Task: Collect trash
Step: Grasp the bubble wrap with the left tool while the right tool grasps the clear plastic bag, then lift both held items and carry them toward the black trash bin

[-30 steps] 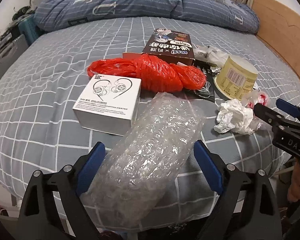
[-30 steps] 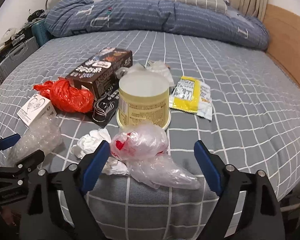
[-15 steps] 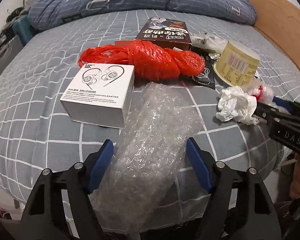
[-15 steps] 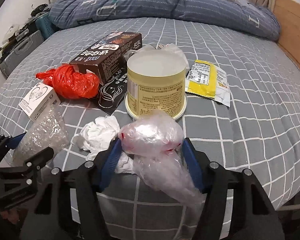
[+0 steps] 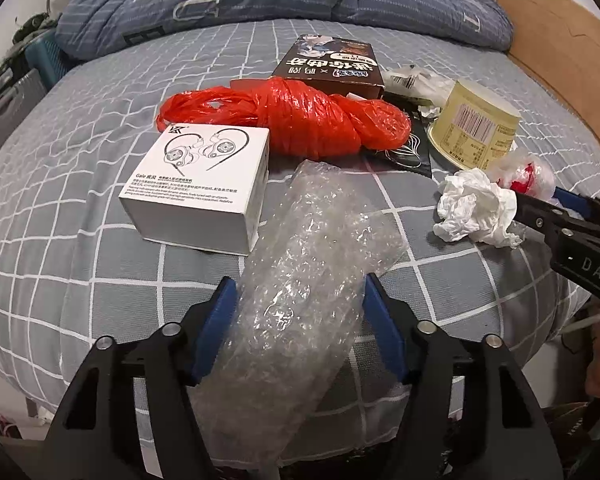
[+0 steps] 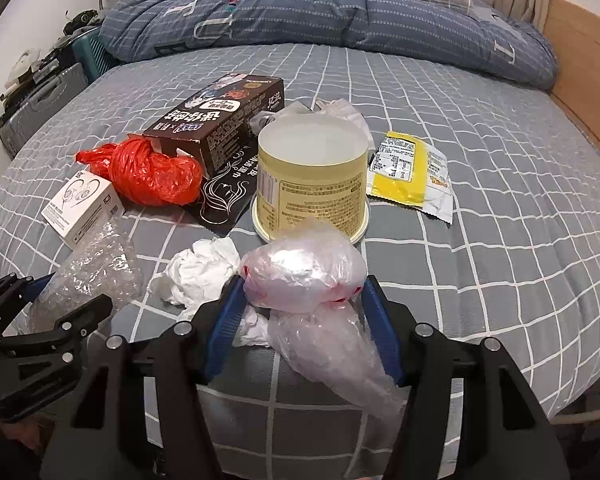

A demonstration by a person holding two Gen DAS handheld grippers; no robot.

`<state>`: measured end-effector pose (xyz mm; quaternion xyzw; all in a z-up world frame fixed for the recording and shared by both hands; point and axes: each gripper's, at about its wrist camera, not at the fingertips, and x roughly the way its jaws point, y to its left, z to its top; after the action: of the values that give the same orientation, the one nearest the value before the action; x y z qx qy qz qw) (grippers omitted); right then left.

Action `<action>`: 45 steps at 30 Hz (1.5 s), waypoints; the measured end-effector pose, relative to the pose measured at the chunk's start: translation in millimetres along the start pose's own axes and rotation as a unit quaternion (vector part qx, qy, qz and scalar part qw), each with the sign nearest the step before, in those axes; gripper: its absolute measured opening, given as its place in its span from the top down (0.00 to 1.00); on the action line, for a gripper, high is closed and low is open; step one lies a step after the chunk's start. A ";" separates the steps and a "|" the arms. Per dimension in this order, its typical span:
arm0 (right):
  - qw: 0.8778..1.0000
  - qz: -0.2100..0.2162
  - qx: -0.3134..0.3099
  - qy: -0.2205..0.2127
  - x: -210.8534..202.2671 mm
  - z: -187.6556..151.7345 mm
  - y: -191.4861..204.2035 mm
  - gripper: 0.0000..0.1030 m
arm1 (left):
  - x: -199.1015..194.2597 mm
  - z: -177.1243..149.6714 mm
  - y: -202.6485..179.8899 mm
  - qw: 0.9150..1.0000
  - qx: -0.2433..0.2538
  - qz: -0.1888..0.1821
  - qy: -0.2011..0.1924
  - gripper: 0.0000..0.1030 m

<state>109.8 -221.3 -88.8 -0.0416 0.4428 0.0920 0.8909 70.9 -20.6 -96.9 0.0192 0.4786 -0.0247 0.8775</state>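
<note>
A long roll of clear bubble wrap point(image 5: 320, 240) lies at the near edge of the bed, and my left gripper point(image 5: 299, 286) is shut on its near end, both blue pads against its sides. In the right wrist view a crumpled clear plastic bag with red print point(image 6: 300, 268) sits between the blue pads of my right gripper point(image 6: 304, 284), which press on it from both sides. A wad of white tissue point(image 6: 204, 268) lies just left of that bag, touching it. The right gripper point(image 5: 556, 208) also shows at the edge of the left wrist view.
Other litter lies farther in on the grey checked bed point(image 6: 500, 240): a white earphone box point(image 5: 200, 184), a red plastic bag point(image 5: 300, 120), a dark carton point(image 6: 224, 120), a yellow tub point(image 6: 312, 176) and a yellow sachet point(image 6: 408, 172). A rolled blue duvet point(image 6: 340, 12) lies at the back.
Both grippers have narrowed, the left onto the bubble wrap and the right onto the clear plastic bag. Both have also edged forward a little over the bed.
</note>
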 end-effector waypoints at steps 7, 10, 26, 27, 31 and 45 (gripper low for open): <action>1.000 0.002 0.004 -0.008 -5.5 0.8 -2.3 0.47 | -3.4 -1.7 -0.8 1.000 -0.002 -0.004 -0.002 0.41; 1.000 0.000 0.002 -0.010 -7.8 0.1 -2.5 0.47 | -8.9 -0.8 1.6 1.000 -0.008 -0.009 -0.005 0.48; 0.999 0.007 0.003 -0.036 -38.1 -1.7 -4.7 0.47 | -46.7 2.5 -1.6 0.999 -0.021 -0.006 -0.033 0.50; 0.999 0.006 0.004 -0.039 -40.9 -1.5 -4.9 0.48 | -48.0 2.8 -1.6 0.999 -0.022 -0.007 -0.034 0.50; 0.999 0.005 0.006 -0.048 -51.4 -1.8 -4.8 0.47 | -57.5 1.2 -3.4 0.999 -0.024 -0.005 -0.041 0.50; 0.997 -0.005 -0.002 -0.073 -84.3 -14.3 3.5 0.47 | -86.1 -7.9 -3.6 0.998 -0.030 -0.008 -0.057 0.50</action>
<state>48.2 -230.8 -30.3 -0.0385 0.3763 0.0911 0.9212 17.5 -21.7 -28.8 -0.0126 0.4284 -0.0179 0.9033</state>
